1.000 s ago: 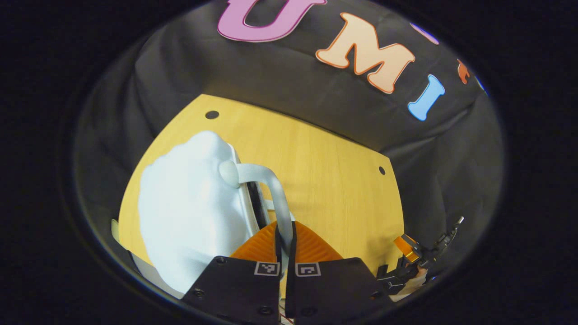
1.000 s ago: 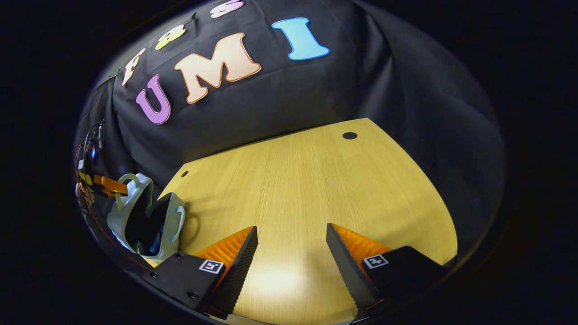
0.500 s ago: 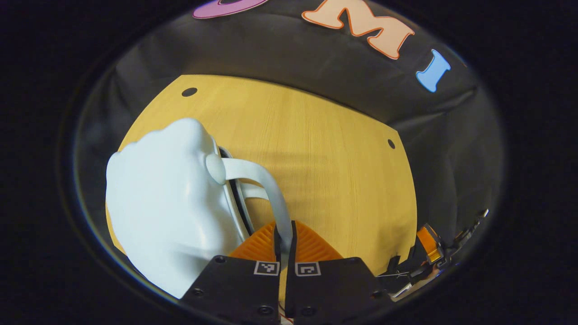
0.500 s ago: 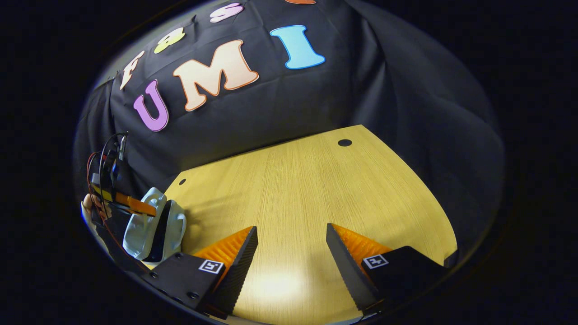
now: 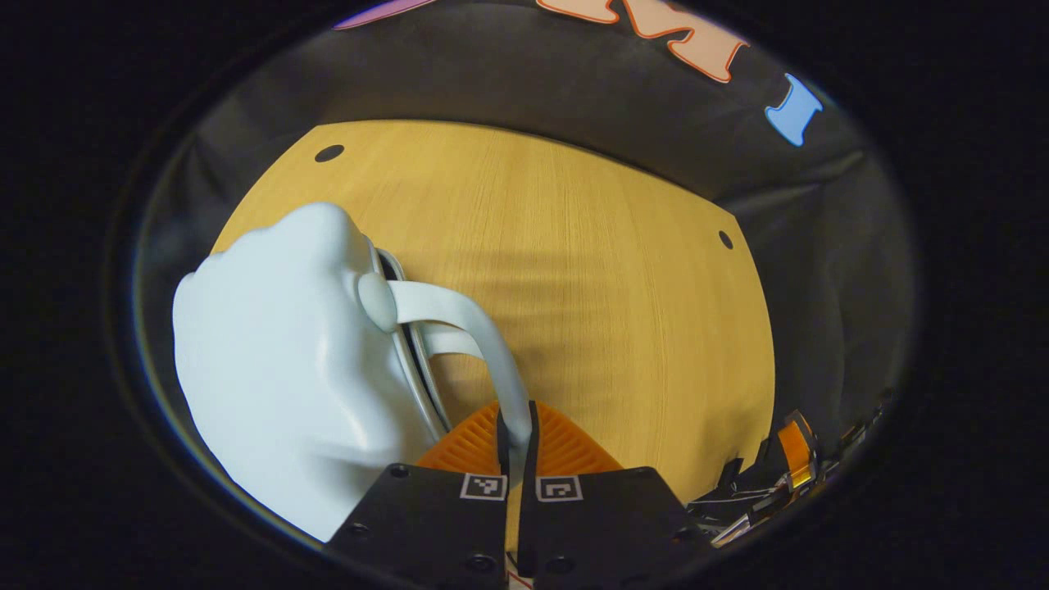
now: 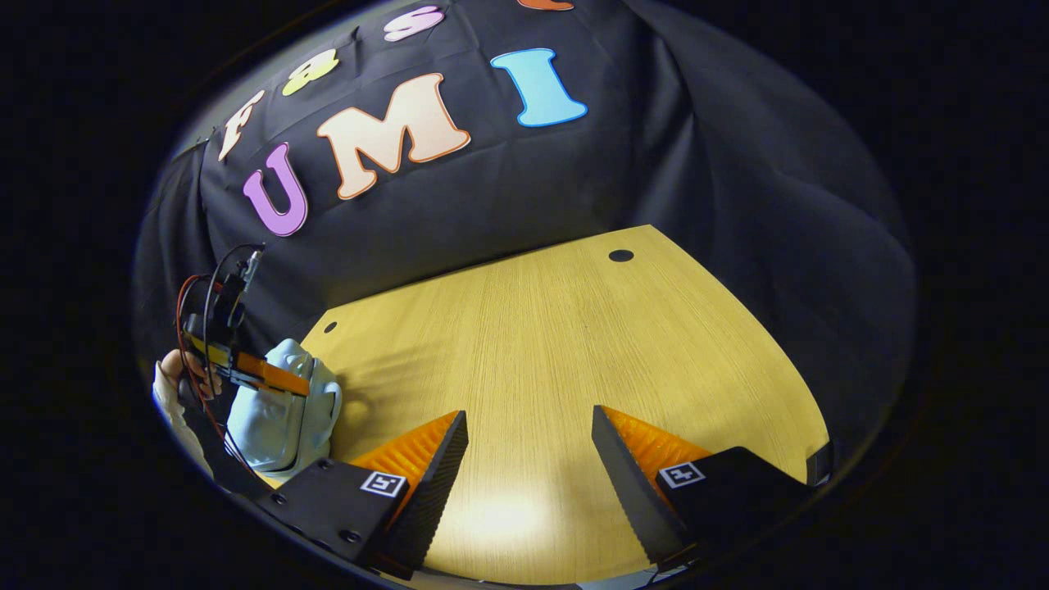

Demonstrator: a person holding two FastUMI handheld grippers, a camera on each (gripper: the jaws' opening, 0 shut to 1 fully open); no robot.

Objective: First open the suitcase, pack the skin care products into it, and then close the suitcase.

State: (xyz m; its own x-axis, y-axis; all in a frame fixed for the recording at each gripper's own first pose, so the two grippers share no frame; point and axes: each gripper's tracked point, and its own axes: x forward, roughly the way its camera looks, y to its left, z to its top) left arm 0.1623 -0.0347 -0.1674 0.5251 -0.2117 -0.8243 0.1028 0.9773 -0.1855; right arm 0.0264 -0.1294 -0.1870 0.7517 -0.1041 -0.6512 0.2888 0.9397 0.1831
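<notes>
A small pale blue-white suitcase (image 5: pixel 287 369) stands on edge at the left of the wooden table (image 5: pixel 590 279), its two halves nearly together. My left gripper (image 5: pixel 516 434) is shut on the upper half's curved handle (image 5: pixel 467 328). In the right gripper view the suitcase (image 6: pixel 279 418) sits far left, with the left gripper (image 6: pixel 283 381) on it and a hand (image 6: pixel 172 381) behind. My right gripper (image 6: pixel 529 459) hangs open above bare tabletop, nothing between its fingers.
The table (image 6: pixel 574 344) has small dark holes near its far corners (image 6: pixel 620 255) (image 6: pixel 329 327). Black cloth walls close in behind and to both sides. The right gripper (image 5: pixel 791 459) shows at the lower right of the left gripper view.
The left gripper has swung the handle and upper half toward the lower half, so the dark gap seen a second ago has almost vanished. The right gripper has stayed put.
</notes>
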